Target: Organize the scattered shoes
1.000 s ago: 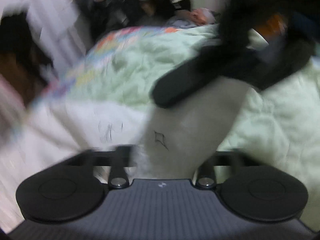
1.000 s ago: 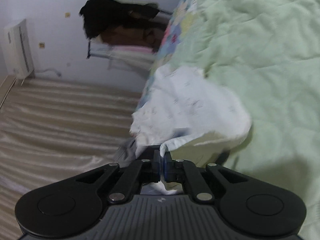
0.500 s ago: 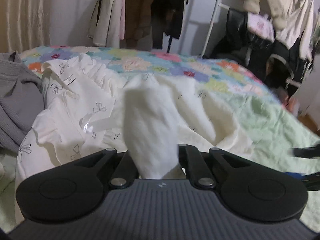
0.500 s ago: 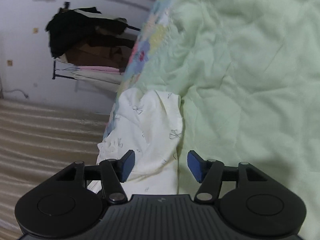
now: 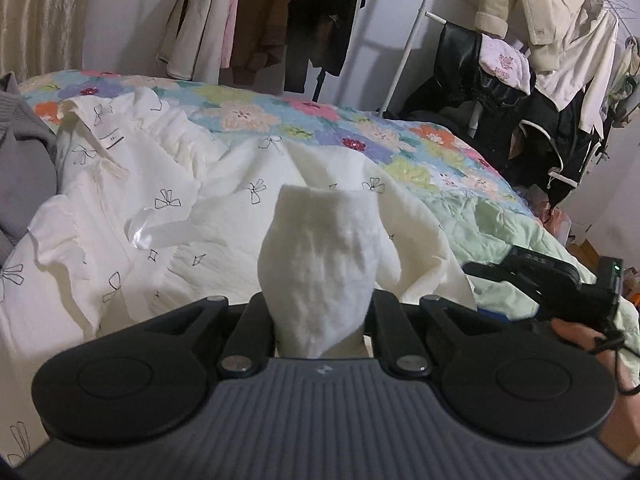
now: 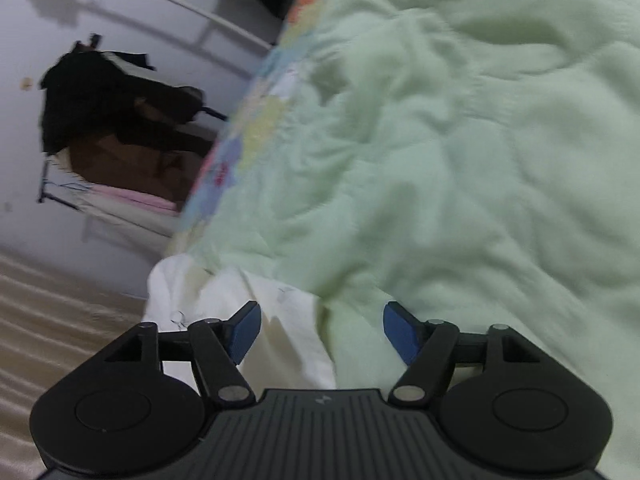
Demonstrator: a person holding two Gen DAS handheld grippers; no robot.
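Observation:
No shoe shows in either view. My left gripper is shut on a bunched fold of white cloth that stands up between its fingers. That fold belongs to a white garment with small bow prints spread on the bed. In the right wrist view my right gripper has its blue pads wide apart and its jaws are closing. The garment's edge and the green quilt lie under the gap, and nothing is pinched. The same gripper appears at the right of the left wrist view, held by a hand.
A floral quilt covers the far side of the bed. A grey knit lies at the left edge. Racks of hanging clothes and coats stand behind the bed. A beige curtain hangs at the far left.
My right gripper let go of the white cloth, opened and sank toward the garment's edge. My left gripper swung round to face the racks, still gripping its fold.

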